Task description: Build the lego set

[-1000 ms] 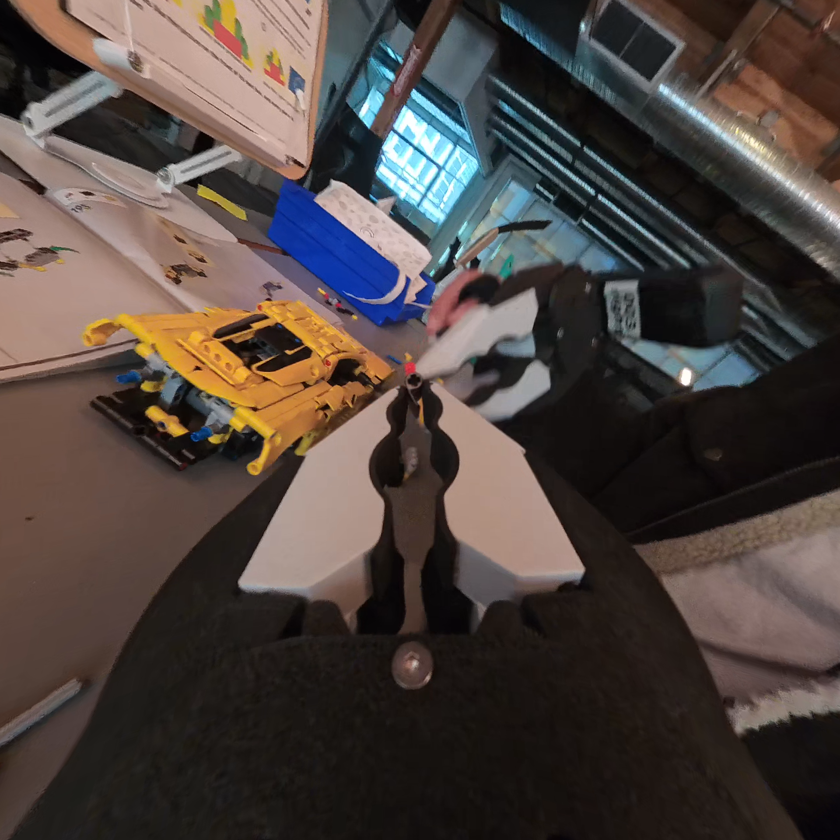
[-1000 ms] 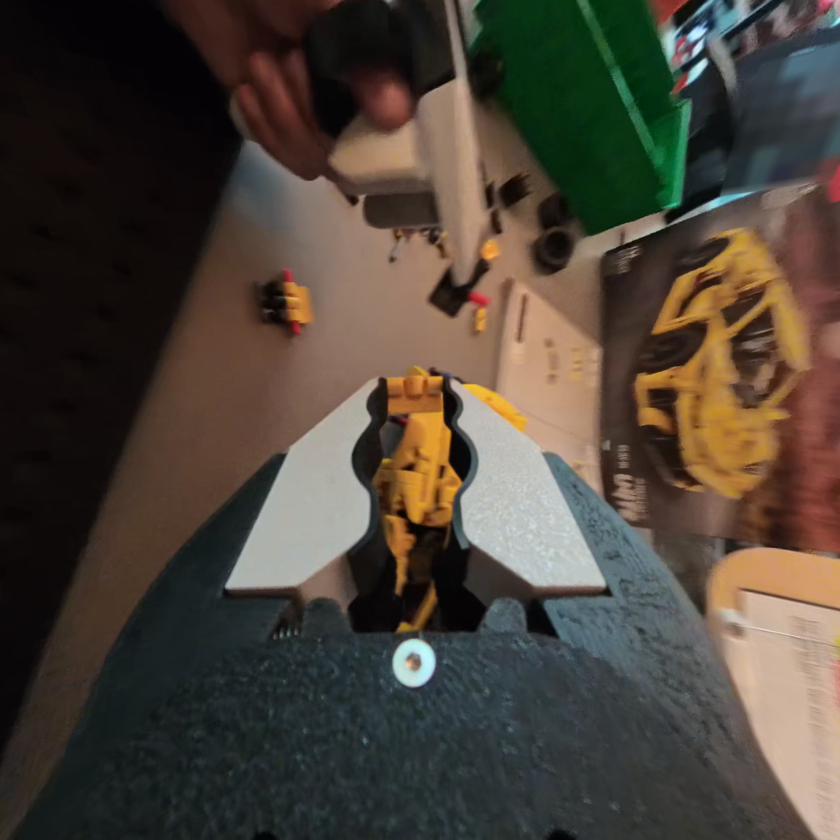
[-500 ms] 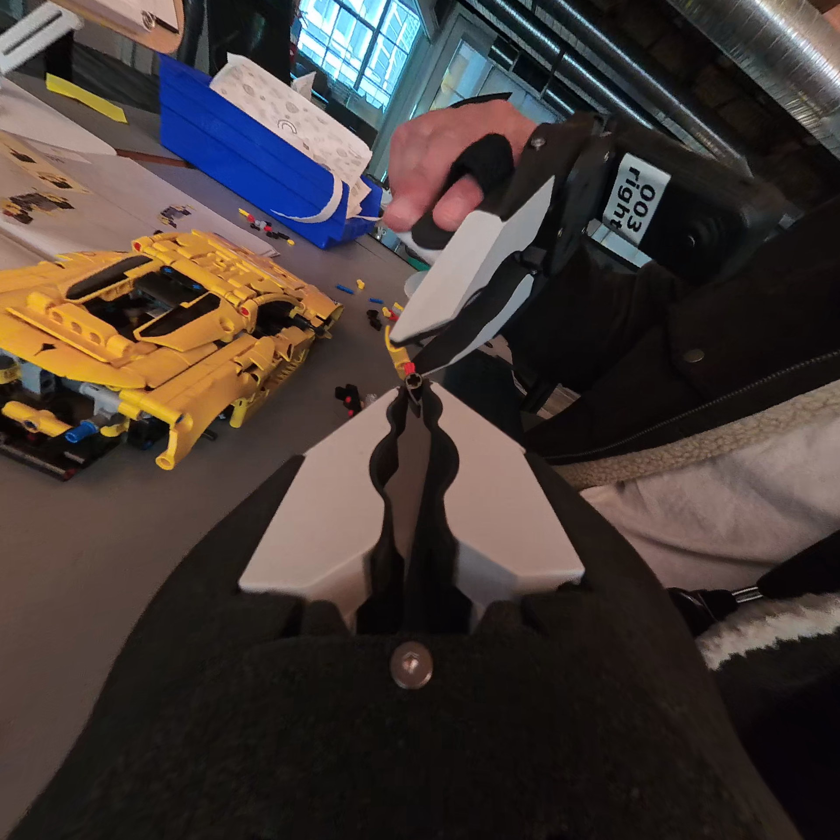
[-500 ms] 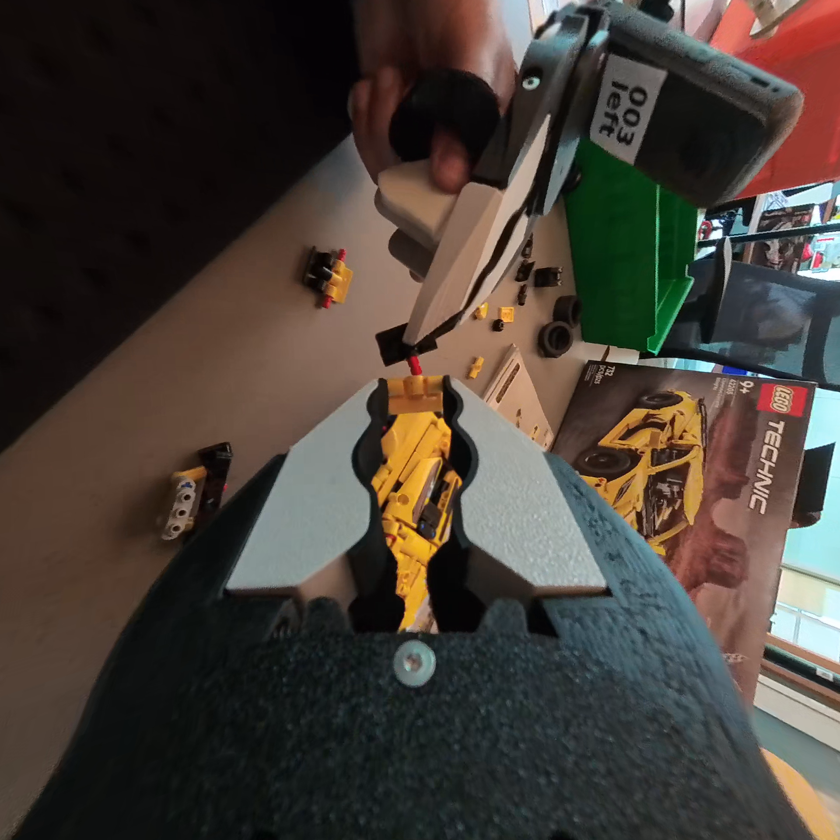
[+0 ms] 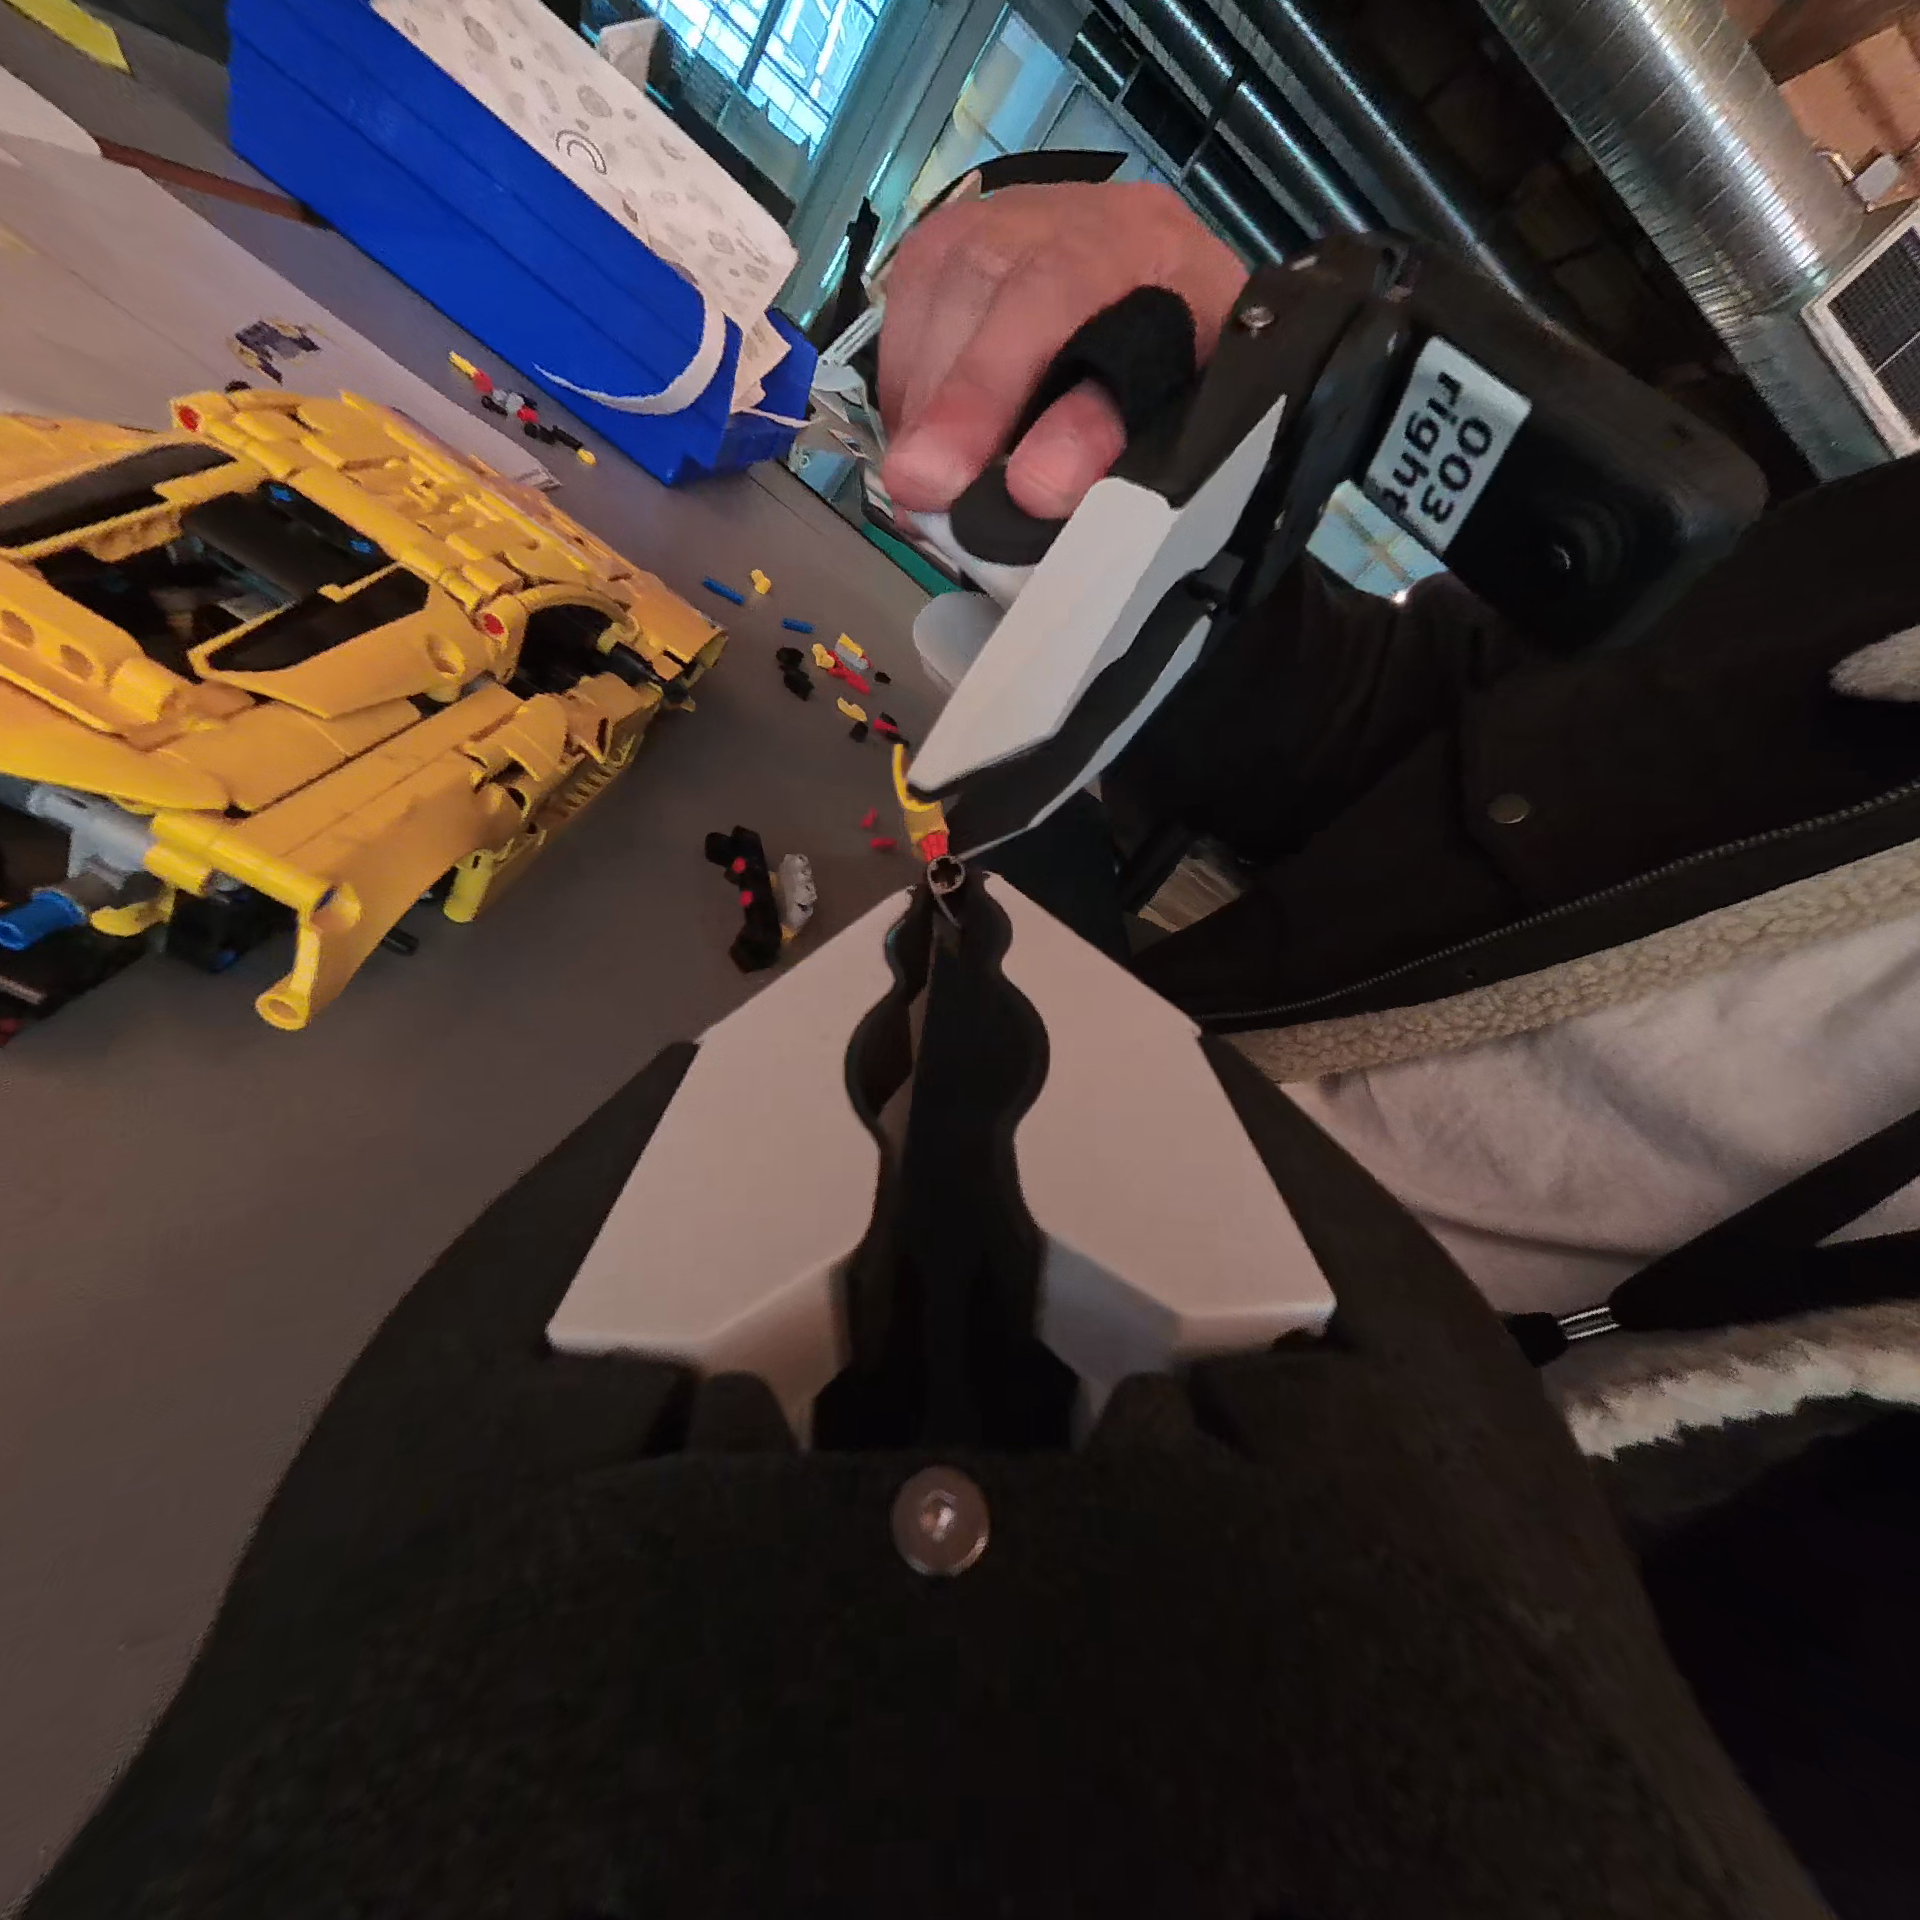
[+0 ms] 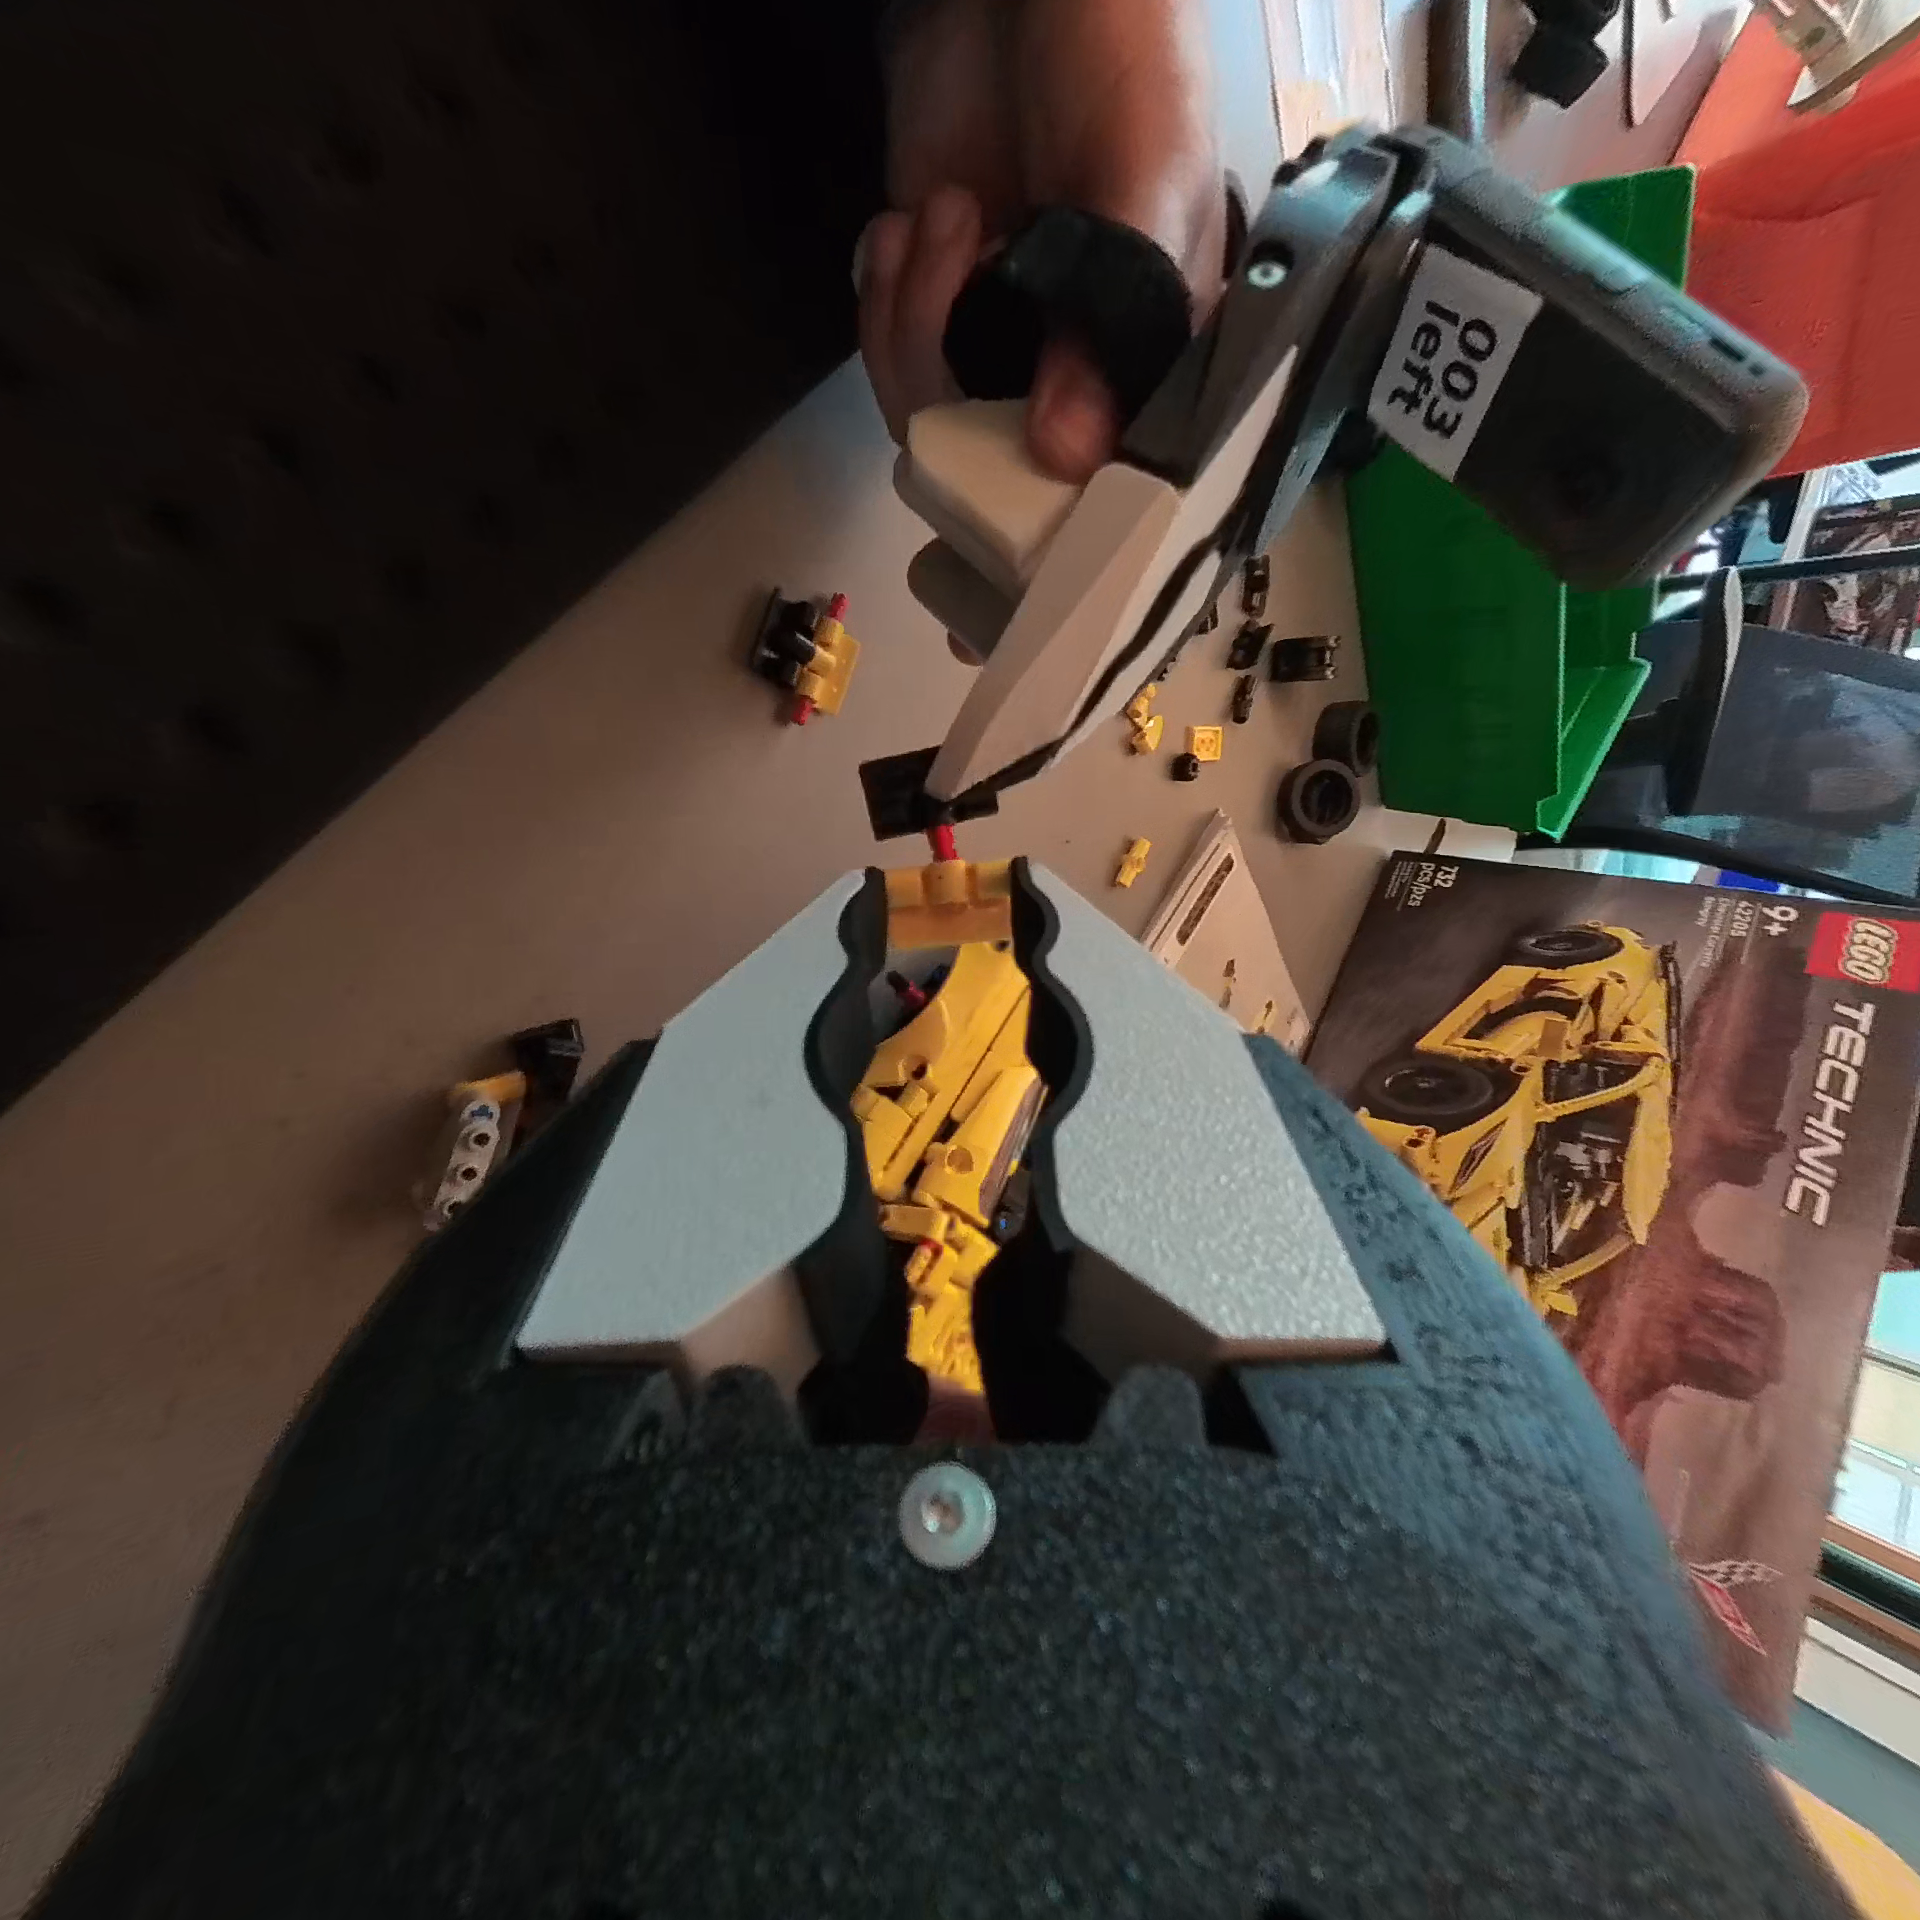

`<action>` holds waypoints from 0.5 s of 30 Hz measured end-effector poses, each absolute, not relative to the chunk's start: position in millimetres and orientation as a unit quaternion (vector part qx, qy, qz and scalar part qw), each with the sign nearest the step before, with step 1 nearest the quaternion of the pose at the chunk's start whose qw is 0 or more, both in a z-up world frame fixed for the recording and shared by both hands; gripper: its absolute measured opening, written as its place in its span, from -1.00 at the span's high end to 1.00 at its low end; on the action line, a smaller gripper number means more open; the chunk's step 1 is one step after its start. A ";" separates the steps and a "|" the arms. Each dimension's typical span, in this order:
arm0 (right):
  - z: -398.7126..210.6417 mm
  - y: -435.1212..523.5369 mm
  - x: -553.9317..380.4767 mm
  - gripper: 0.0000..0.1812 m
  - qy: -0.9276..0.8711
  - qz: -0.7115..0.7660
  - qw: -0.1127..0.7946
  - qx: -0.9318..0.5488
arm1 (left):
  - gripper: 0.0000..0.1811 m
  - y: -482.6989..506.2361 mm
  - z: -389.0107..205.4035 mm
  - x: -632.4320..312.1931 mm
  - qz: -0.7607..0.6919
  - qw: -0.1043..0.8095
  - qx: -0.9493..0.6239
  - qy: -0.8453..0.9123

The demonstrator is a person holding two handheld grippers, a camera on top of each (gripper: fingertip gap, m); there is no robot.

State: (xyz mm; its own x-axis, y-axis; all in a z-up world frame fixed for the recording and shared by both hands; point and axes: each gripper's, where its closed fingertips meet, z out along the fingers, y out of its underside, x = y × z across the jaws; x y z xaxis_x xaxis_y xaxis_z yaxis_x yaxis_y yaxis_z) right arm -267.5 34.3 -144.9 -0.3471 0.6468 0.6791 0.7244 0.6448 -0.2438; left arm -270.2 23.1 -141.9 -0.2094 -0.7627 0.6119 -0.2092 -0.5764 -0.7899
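Note:
My left gripper [image 5: 948, 891] is shut on a small black piece [image 5: 948, 875]; it also shows in the right wrist view [image 6: 940, 800], gripping that black piece [image 6: 894, 795]. My right gripper [image 6: 948, 883] is shut on a small yellow piece [image 6: 945, 902]; it also shows in the left wrist view [image 5: 932, 798]. Both are held above the table, tip to tip. A red pin [image 6: 943, 840] runs from the black piece into the yellow piece. The yellow car model [image 5: 312, 644] stands on the grey table to the left.
A blue bin [image 5: 499, 229] stands behind the car. A green bin [image 6: 1475, 644], black tyres [image 6: 1320, 800] and the set's box [image 6: 1610, 1143] lie further off. Small sub-assemblies [image 6: 805, 660] [image 6: 488, 1122] and loose pieces [image 5: 831, 665] are scattered on the table [image 5: 208, 1195]. The grippers are tip to tip, or close to it.
The two grippers have come together from well apart. The red pin on the black piece now meets the yellow piece. Both stay shut on their pieces.

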 end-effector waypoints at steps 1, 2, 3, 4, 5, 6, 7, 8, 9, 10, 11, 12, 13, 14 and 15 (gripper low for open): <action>-145.3 34.2 -268.1 0.75 -0.821 -0.057 0.389 -0.413 | 0.95 23.3 -142.1 -270.4 -0.665 0.202 -0.594 0.406; -145.8 34.1 -268.1 0.75 -0.823 -0.062 0.389 -0.409 | 0.95 23.4 -142.5 -270.4 -0.668 0.196 -0.594 0.403; -146.0 34.4 -267.8 0.75 -0.822 -0.063 0.388 -0.411 | 0.95 24.0 -142.9 -270.1 -0.668 0.195 -0.596 0.401; -146.6 34.6 -267.7 0.75 -0.821 -0.060 0.388 -0.415 | 0.95 24.4 -143.3 -269.9 -0.666 0.196 -0.597 0.401; -146.7 35.1 -267.8 0.75 -0.819 -0.061 0.391 -0.415 | 0.95 24.9 -143.4 -270.0 -0.666 0.197 -0.598 0.400; -146.3 35.4 -268.4 0.75 -0.818 -0.063 0.396 -0.412 | 0.95 25.2 -142.9 -270.4 -0.667 0.198 -0.597 0.399; -145.9 34.9 -268.8 0.75 -0.817 -0.061 0.398 -0.412 | 0.95 25.0 -142.7 -270.5 -0.668 0.197 -0.596 0.399; -146.1 34.3 -268.9 0.75 -0.816 -0.057 0.397 -0.416 | 0.95 24.4 -142.6 -270.7 -0.670 0.194 -0.595 0.400; -146.3 33.3 -269.3 0.75 -0.815 -0.050 0.397 -0.418 | 0.95 23.4 -142.6 -270.7 -0.672 0.190 -0.594 0.401; -146.4 32.2 -269.3 0.75 -0.816 -0.045 0.399 -0.417 | 0.95 22.5 -142.6 -270.7 -0.673 0.186 -0.592 0.402; -146.3 30.8 -269.3 0.75 -0.815 -0.038 0.400 -0.417 | 0.95 20.7 -142.3 -270.8 -0.676 0.182 -0.589 0.404; -145.8 27.9 -270.0 0.75 -0.815 -0.025 0.401 -0.417 | 0.95 18.5 -141.5 -271.1 -0.679 0.177 -0.585 0.407; -144.5 26.0 -270.0 0.75 -0.813 -0.012 0.404 -0.419 | 0.95 16.7 -140.2 -271.2 -0.682 0.175 -0.580 0.409; -143.1 24.3 -270.2 0.75 -0.812 0.001 0.407 -0.419 | 0.95 15.2 -139.0 -271.3 -0.684 0.175 -0.576 0.411; -142.2 23.2 -270.6 0.75 -0.808 0.014 0.410 -0.423 | 0.95 14.4 -138.3 -271.5 -0.685 0.174 -0.574 0.413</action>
